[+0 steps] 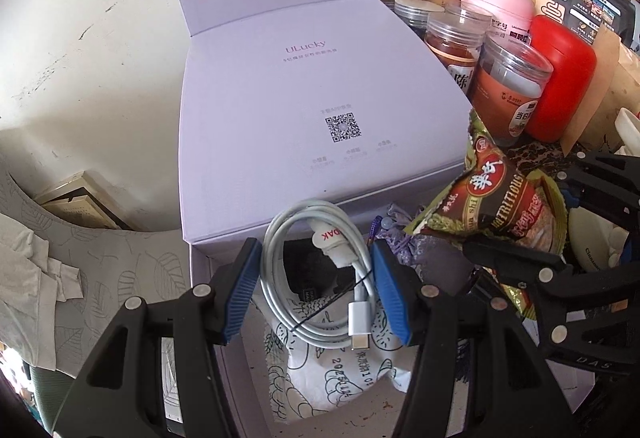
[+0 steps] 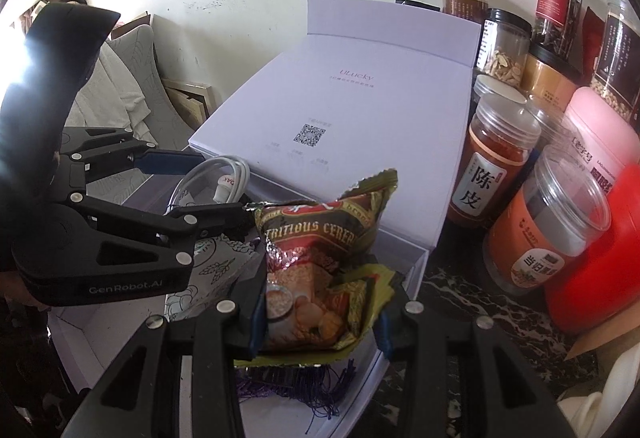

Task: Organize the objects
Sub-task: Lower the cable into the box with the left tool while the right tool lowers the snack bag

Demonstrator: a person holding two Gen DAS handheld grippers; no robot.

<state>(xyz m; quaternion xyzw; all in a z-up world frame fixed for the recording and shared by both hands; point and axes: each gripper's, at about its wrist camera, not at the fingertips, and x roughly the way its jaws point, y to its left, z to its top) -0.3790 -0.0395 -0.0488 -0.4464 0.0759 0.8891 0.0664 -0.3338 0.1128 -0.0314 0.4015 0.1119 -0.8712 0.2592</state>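
Observation:
A lilac box (image 1: 288, 86) lies with its lid slid back, its open tray (image 2: 104, 334) facing me. My left gripper (image 1: 316, 290) is shut on a coiled white USB cable (image 1: 316, 278) and holds it over the tray. Beneath it lies a white printed sachet (image 1: 332, 374). My right gripper (image 2: 320, 322) is shut on a green and red cereal packet (image 2: 320, 262), held over the tray's right side; it also shows in the left wrist view (image 1: 496, 198). A purple tasselled item (image 2: 296, 386) lies in the tray under the packet.
Several spice jars (image 2: 496, 166) and a red container (image 2: 600, 258) crowd the dark marble counter (image 2: 452, 314) to the right of the box. A white wall is behind. A grey patterned cushion (image 1: 100, 278) and framed items are to the left.

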